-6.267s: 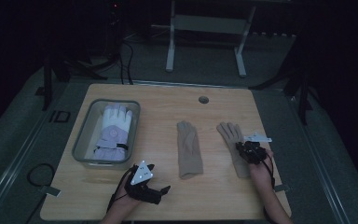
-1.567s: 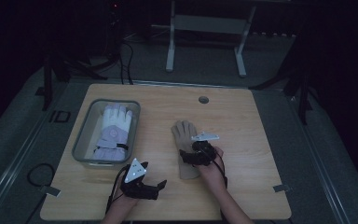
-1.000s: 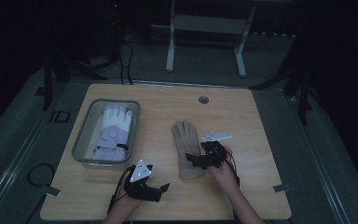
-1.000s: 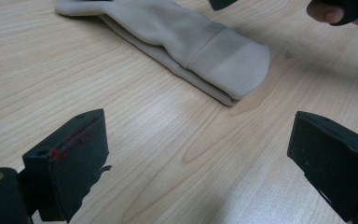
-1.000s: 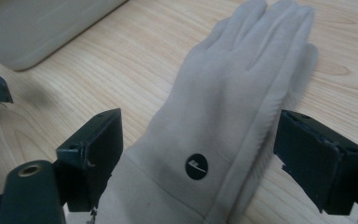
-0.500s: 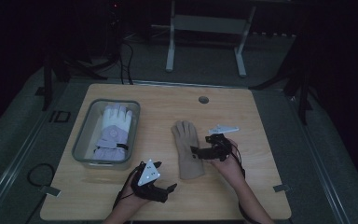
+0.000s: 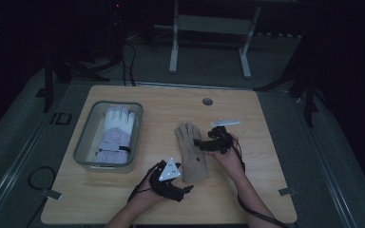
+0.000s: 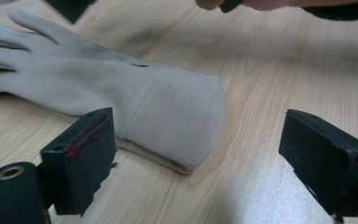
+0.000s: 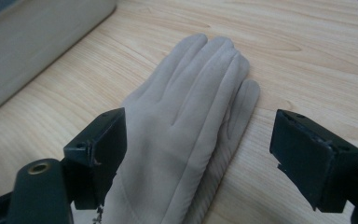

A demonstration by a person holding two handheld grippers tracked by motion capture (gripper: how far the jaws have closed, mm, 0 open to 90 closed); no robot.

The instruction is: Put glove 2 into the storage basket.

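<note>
Nearest the camera in the high view, a person's two forearms come in over the front edge of a light wooden table [image 7: 266, 114]. The left gripper [image 7: 186, 189], a black two-jaw tool topped by a grey three-cornered plate, sits low at the front of the table, just in front of the cuff end of a flat beige fabric glove [image 7: 190, 152]. In the left gripper view, its jaws stand wide apart and have just been closing a little; the cuff of the beige glove [image 8: 168, 116] lies on the wood beyond and between them, and neither pad touches it.

A little farther in, the right gripper [image 7: 200, 143], also black with a trailing cable, hovers at the glove's right side, pointing left across it. In the right gripper view, its jaws are spread wide with nothing pinched; the beige glove [image 9: 186, 135] lies flat beneath them, its fingers together and pointing away.

The glove rests near the middle of the table, fingers towards the far edge, cuff towards the person.

To the left, well apart from the beige glove, stands a clear rectangular plastic bin [image 7: 83, 147]. Inside it lies a pale lilac and white padded glove [image 7: 116, 130], fingers pointing away.

Farther back, a small round grommet hole [image 7: 207, 101] sits near the table's far edge. Beyond the table, on the dark floor, stand the pale metal legs of a frame [image 7: 209, 42].
</note>
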